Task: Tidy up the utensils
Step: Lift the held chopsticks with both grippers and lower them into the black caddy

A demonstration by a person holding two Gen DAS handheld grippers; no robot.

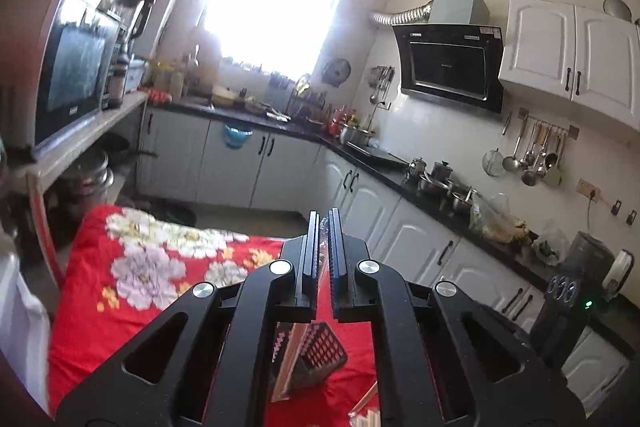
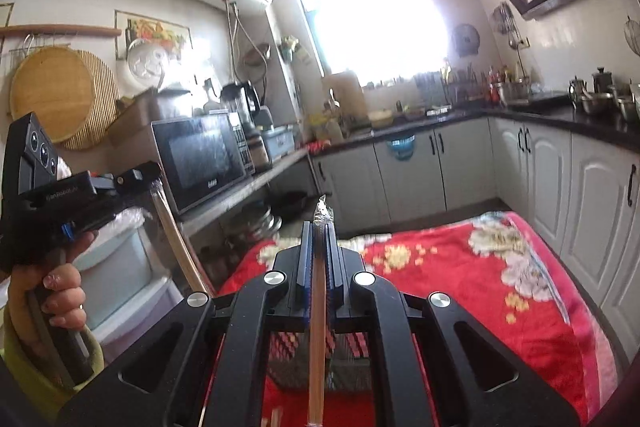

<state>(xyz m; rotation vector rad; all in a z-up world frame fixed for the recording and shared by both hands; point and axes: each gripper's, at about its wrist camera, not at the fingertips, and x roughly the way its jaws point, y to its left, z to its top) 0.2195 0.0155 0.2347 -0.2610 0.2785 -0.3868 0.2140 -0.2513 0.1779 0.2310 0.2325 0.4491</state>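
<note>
Above the red floral cloth (image 2: 520,291) sits the dark mesh holder (image 1: 320,355), nothing visibly in it yet. My left gripper (image 1: 324,259) pinches one plastic-wrapped chopstick pair (image 1: 323,227); my right gripper (image 2: 319,259) clamps another wrapped pair (image 2: 318,327). Both still need dropping in, I judge.

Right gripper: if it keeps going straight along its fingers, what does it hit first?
Probably nothing close. The right gripper, shut on a wrapped chopstick, points over the red blanket toward the white lower cabinets under the window; depth is unclear.
</note>
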